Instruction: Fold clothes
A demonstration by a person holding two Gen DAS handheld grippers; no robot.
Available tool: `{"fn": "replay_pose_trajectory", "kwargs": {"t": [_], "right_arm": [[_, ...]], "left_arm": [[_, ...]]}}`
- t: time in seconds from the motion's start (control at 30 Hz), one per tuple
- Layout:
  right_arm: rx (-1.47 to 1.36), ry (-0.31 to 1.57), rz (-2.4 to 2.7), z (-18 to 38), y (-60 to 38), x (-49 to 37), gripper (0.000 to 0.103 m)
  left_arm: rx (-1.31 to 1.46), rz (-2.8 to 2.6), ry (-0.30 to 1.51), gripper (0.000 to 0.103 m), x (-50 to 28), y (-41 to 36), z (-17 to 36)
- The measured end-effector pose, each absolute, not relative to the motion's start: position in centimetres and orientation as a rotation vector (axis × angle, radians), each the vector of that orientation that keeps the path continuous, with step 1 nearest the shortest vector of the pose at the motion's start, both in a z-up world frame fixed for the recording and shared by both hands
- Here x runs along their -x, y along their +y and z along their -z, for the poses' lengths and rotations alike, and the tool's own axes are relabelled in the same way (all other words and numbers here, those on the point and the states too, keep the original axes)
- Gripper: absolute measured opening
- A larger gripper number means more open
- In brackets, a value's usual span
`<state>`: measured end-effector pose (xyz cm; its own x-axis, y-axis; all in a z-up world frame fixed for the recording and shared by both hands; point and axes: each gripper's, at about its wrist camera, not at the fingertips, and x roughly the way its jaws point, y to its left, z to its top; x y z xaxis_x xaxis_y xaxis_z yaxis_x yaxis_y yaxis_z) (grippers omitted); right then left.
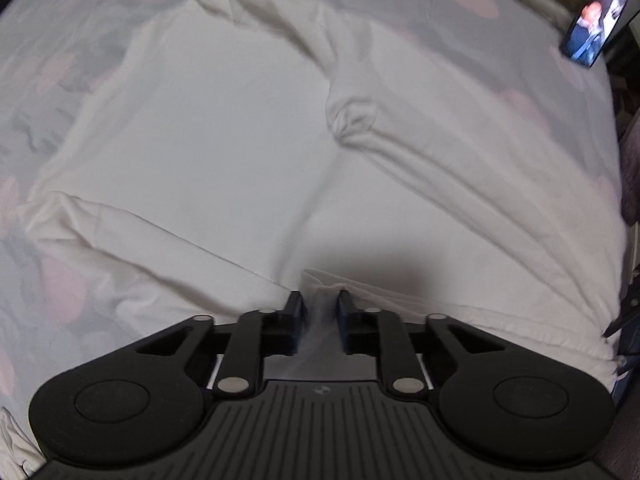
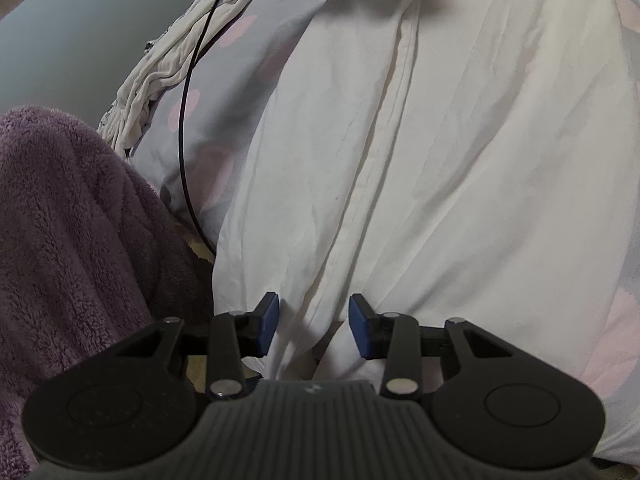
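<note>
Left gripper (image 1: pixel 320 304) pinches a ridge of the white shirt (image 1: pixel 224 128) between nearly closed jaws, at six o'clock. Right gripper (image 2: pixel 313 320) stands half-open astride a shirt fold, pads apart from it. Bedsheet (image 1: pixel 60 60) surrounds the shirt; purple blanket (image 2: pixel 72 208) at nine o'clock; phone (image 1: pixel 592 20) at one o'clock.

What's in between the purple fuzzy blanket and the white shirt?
In the right wrist view, a strip of grey bedsheet with pink spots lies between the purple fuzzy blanket and the white shirt, with a thin black cable running down across it.
</note>
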<state>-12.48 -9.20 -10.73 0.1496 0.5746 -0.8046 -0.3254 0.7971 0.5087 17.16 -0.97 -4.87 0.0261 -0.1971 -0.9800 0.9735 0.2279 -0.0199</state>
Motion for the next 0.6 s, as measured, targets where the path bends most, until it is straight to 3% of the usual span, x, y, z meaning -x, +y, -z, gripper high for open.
{"fn": "replay_pose_trajectory", "kwargs": {"t": [0.33,0.37,0.4,0.43,0.6], "right_arm": [[-0.255,1.199,-0.602,11.0,-8.5,12.5,0.042],[-0.251,1.205,-0.597,11.1,-8.4,12.5,0.039],[-0.251,1.213,-0.593,11.2,-8.3,12.5,0.016],[-0.266,1.222,-0.595,11.3,-8.4,12.5,0.005],[-0.335,1.211,-0.629,10.5,-8.8,12.9,0.006]], "left_arm": [[-0.822,1.156,1.034,0.01,-14.7,-1.4,-0.5],[-0.834,1.151,1.028,0.01,-14.4,-1.9,-0.5],[-0.843,1.146,1.023,0.01,-14.2,-2.3,-0.4],[-0.847,1.142,1.02,0.009,-13.9,-2.5,-0.2],[-0.888,1.13,1.017,0.009,-13.2,-4.1,1.4]]}}
